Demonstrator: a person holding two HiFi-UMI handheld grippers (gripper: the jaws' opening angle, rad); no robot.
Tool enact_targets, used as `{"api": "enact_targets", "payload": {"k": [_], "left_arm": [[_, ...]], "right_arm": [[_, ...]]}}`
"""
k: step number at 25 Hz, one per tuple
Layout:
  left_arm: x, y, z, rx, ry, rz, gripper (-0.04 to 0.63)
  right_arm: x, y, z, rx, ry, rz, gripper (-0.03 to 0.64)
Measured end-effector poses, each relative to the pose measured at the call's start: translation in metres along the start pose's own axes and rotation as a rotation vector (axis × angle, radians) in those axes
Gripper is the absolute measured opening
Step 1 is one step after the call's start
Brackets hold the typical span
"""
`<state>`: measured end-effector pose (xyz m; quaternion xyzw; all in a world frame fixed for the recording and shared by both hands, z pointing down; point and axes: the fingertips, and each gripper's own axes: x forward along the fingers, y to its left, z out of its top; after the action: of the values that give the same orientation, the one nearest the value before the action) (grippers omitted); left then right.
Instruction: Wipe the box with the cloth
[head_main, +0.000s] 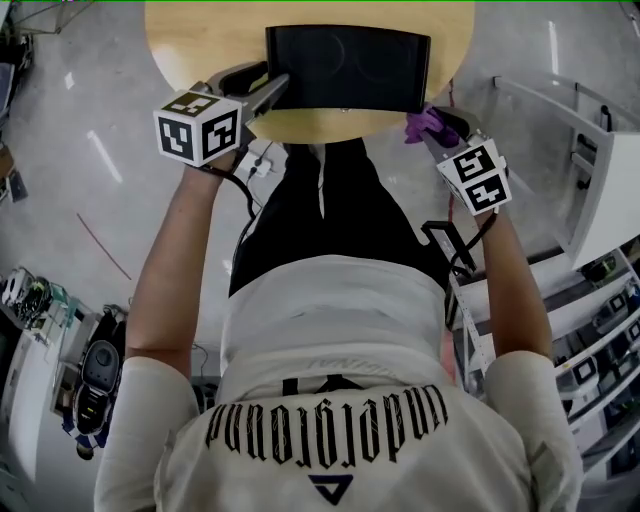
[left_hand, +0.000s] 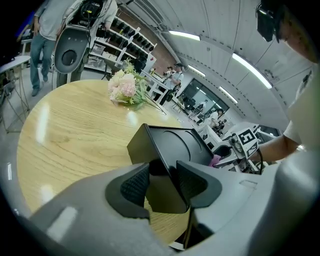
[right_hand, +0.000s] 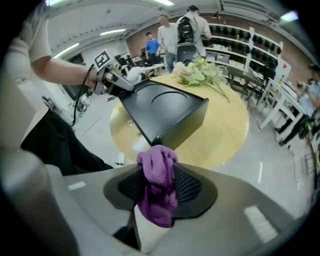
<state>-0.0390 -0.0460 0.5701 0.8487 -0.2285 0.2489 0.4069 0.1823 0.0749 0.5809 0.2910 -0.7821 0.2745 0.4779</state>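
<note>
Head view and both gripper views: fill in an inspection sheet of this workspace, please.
Surface: round wooden table.
Job's things: black box at the table's near edge; purple cloth by its near right corner, contact unclear.
Clutter: flowers lying at the far side.
Grippers: left gripper clamped on the box's near left corner; right gripper shut on the cloth.
Cables: black cable hangs below the left gripper, another below the right.
Surroundings: shelves, people standing behind.

One box (head_main: 346, 68), one cloth (head_main: 424, 124) (purple), one table (head_main: 200, 40), one bouquet (left_hand: 127, 89) — two hand-held grippers (head_main: 274, 90) (head_main: 438, 126).
</note>
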Motion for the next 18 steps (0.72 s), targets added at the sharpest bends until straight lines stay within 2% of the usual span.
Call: {"api": "enact_targets", "payload": {"k": [5, 8, 14, 18], "left_arm": [[0.000, -0.003, 0.001, 0.021, 0.027, 0.006, 0.186], [0.000, -0.004, 0.000, 0.016, 0.043, 0.009, 0.185], [0.000, 0.000, 0.000, -0.011, 0.046, 0.020, 0.184], [0.000, 0.001, -0.001, -0.017, 0.047, 0.038, 0.184]], "right_arm": [[0.003, -0.008, 0.001, -0.292, 0.078, 0.106, 0.150], [0.006, -0.025, 0.009, -0.400, 0.092, 0.126, 0.150], [0.014, -0.096, 0.080, -0.463, 0.011, 0.051, 0.150], [0.012, -0.105, 0.091, -0.446, -0.016, 0.054, 0.150]]}}
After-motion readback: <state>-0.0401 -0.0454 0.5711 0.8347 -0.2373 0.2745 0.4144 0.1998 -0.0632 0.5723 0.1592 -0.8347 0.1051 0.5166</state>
